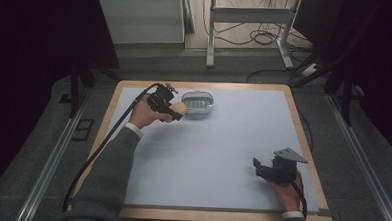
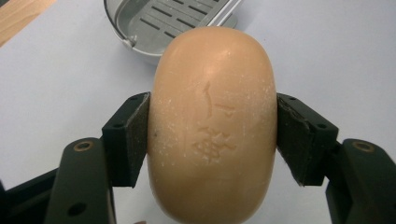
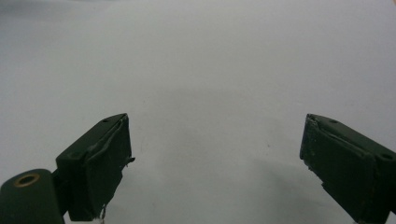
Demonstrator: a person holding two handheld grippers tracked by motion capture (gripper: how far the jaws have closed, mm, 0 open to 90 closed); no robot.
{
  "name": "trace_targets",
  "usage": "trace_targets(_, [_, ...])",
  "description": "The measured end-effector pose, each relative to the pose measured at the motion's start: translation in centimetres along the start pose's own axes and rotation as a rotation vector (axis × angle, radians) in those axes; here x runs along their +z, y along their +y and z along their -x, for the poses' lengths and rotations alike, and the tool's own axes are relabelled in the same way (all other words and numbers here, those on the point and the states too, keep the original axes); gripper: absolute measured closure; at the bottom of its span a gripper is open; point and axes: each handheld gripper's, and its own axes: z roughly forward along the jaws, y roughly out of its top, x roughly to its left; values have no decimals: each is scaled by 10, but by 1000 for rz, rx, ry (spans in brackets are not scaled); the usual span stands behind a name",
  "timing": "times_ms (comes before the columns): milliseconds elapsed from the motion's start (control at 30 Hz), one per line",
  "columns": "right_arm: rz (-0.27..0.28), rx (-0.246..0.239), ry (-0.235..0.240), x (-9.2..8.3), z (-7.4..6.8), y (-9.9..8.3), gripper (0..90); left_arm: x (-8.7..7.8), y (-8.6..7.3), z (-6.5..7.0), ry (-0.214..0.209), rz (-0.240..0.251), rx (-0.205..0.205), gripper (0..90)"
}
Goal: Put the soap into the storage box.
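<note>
Over on the left, toward the far side of the table (image 1: pixel 207 156), the left gripper (image 1: pixel 176 111) has its jaws clamped on a tan bar of soap (image 2: pixel 212 123), one pad pressed against each long side. The soap is held just off the pale blue surface, right beside the near-left edge of a grey metal soap dish (image 1: pixel 198 103) with a slotted tray inside. Well apart, at the near right, the right gripper (image 1: pixel 257 166) rests low over bare table, jaws spread wide with nothing between them.
</note>
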Motion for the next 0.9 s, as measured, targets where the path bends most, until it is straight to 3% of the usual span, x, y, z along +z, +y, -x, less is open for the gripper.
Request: trace_targets(900, [1, 12, 10, 0, 1, 0, 91, 12, 28, -8, -5, -2, 14, 326])
